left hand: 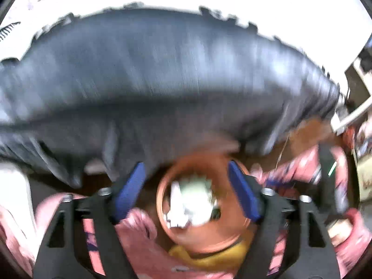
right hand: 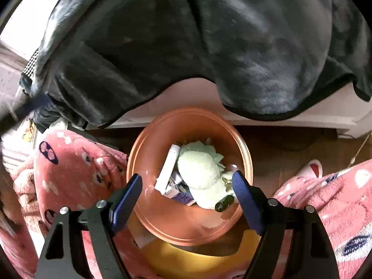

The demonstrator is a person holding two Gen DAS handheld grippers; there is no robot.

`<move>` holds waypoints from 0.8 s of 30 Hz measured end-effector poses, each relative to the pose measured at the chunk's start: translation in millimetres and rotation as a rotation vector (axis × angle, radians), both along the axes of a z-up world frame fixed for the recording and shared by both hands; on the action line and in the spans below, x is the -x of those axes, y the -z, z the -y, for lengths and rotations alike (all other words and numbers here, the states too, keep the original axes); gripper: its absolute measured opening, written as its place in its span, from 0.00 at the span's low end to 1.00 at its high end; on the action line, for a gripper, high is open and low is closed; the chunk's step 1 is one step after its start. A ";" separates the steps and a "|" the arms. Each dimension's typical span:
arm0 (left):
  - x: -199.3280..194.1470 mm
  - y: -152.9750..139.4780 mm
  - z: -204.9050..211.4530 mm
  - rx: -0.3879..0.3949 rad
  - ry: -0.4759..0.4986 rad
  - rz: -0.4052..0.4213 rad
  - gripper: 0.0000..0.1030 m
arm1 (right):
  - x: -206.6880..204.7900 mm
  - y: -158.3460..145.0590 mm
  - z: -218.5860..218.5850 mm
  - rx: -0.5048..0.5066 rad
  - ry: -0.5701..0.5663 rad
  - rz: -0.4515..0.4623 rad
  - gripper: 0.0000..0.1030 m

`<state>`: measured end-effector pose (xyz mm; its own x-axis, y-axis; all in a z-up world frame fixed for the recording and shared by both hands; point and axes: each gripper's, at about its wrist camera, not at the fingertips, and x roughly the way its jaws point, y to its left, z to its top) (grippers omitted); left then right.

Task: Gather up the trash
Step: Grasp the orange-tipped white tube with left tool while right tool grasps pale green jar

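Hovering over the orange bin (right hand: 162,134) of trash (right hand: 200,172) (tissue, seemingly): both tools (right hand: 187,197) (left hand: 186,186) spread wide, empty.

One orange bin (right hand: 189,226), one dark blanket (right hand: 186,34), one pink slipper (right hand: 311,168).

Each claw was built the same way: the left claw (left hand: 186,186) and the right claw (right hand: 187,191) both had matte black angular frames with triangular cut-outs. Round silver bolt heads (right hand: 101,203) sat at the pivots. The fingers (right hand: 126,201) carried dark blue, ribbed pads, long and flat. The person wore fluffy pink fleece pyjamas (right hand: 76,165), speckled with small white dots and printed with dark navy oval shapes. The same pink fabric (left hand: 346,239) showed, blurred, on both sides of the left wrist view.
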<state>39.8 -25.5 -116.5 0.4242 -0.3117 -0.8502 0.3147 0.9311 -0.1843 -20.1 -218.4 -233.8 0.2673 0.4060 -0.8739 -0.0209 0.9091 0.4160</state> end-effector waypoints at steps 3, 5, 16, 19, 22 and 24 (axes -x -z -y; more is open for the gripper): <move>-31.9 -46.4 -8.9 0.036 -0.064 0.091 0.76 | 2.8 -6.5 -0.9 0.010 -0.016 0.047 0.78; -56.7 -65.8 -9.9 0.065 -0.090 0.115 0.78 | 5.6 -11.7 -1.8 0.012 -0.027 0.083 0.79; -228.8 -67.5 19.6 0.026 -0.212 0.042 0.65 | 8.5 -15.1 -7.2 0.024 -0.071 0.137 0.79; -244.6 -55.9 25.1 -0.033 -0.230 0.030 0.47 | 6.8 -10.4 -2.7 0.004 -0.054 0.116 0.79; -247.3 -52.7 18.6 -0.017 -0.248 0.033 0.25 | 5.8 -6.5 -1.2 -0.009 -0.044 0.101 0.79; -245.7 -52.3 9.2 0.035 -0.246 0.026 0.21 | 6.3 -7.0 -2.2 -0.010 -0.049 0.103 0.79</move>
<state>285.5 -34.6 -64.2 0.5122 -0.2255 -0.8287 0.0842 0.9734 -0.2128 -26.4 -216.3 -226.8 0.3352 0.4293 -0.8387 -0.1084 0.9018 0.4183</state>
